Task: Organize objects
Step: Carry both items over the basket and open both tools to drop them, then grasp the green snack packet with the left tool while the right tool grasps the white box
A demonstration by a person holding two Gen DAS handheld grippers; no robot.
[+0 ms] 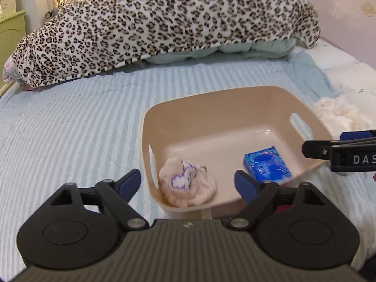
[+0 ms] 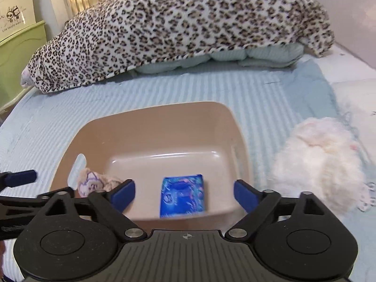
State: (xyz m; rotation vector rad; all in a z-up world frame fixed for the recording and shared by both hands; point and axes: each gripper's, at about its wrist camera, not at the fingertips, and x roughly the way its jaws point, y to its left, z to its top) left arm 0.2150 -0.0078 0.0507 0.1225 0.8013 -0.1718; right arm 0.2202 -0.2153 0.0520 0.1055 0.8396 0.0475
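A beige plastic basin [image 1: 211, 98] [image 2: 150, 112] sits on the striped blue bed. Inside lie a rolled pink cloth with purple print [image 1: 188, 185] [image 2: 94, 182] at the left and a small blue packet [image 1: 268, 162] [image 2: 182, 195] at the right. My left gripper [image 1: 188, 183] is open and empty, over the basin's near edge above the pink cloth. My right gripper [image 2: 184, 193] is open and empty, over the near edge above the blue packet. It also shows at the right edge of the left wrist view [image 1: 340, 150]. A fluffy white item [image 2: 322, 162] [image 1: 340, 115] lies on the bed right of the basin.
A leopard-print blanket [image 1: 164, 23] [image 2: 183, 23] covers a pile of bedding at the head of the bed. A green and cream cabinet [image 2: 18, 35] stands at the left. A wall runs along the right side.
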